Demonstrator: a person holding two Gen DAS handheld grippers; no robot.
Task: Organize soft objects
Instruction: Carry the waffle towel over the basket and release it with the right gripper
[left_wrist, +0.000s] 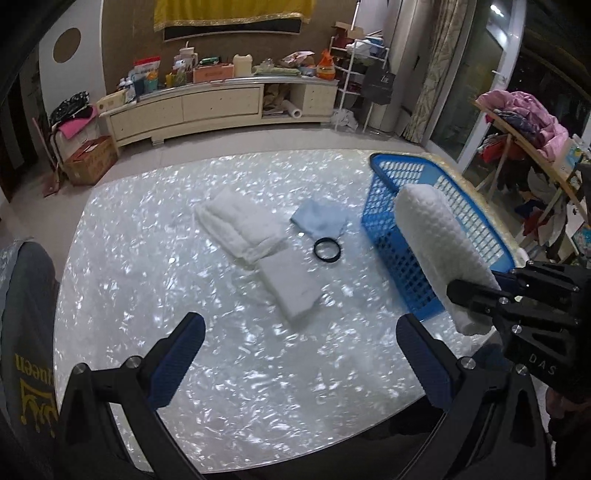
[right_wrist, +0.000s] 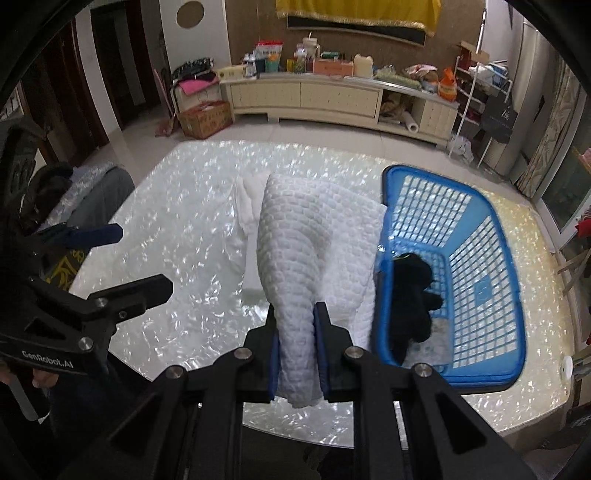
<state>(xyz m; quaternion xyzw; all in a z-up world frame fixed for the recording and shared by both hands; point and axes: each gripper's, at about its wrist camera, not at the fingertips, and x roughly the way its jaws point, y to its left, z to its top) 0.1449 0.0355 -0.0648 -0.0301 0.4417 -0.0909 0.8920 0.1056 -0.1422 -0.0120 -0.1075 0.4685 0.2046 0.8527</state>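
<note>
My right gripper (right_wrist: 297, 332) is shut on a white waffle-textured towel (right_wrist: 310, 254) and holds it above the table, just left of the blue basket (right_wrist: 498, 243). The same towel (left_wrist: 439, 243) shows in the left wrist view, over the basket's (left_wrist: 402, 177) near side. A black soft item (right_wrist: 410, 291) lies inside the basket. My left gripper (left_wrist: 299, 350) is open and empty above the table's front. On the table lie a folded white towel (left_wrist: 240, 225), a flat white cloth (left_wrist: 291, 284), a light blue cloth (left_wrist: 317, 218) and a black ring (left_wrist: 327, 250).
The pearly white table (left_wrist: 147, 258) has a rounded front edge. A long cream cabinet (left_wrist: 207, 107) with clutter stands along the far wall. A rack with clothes (left_wrist: 524, 122) is at the right. A cardboard box (left_wrist: 90, 158) sits on the floor at left.
</note>
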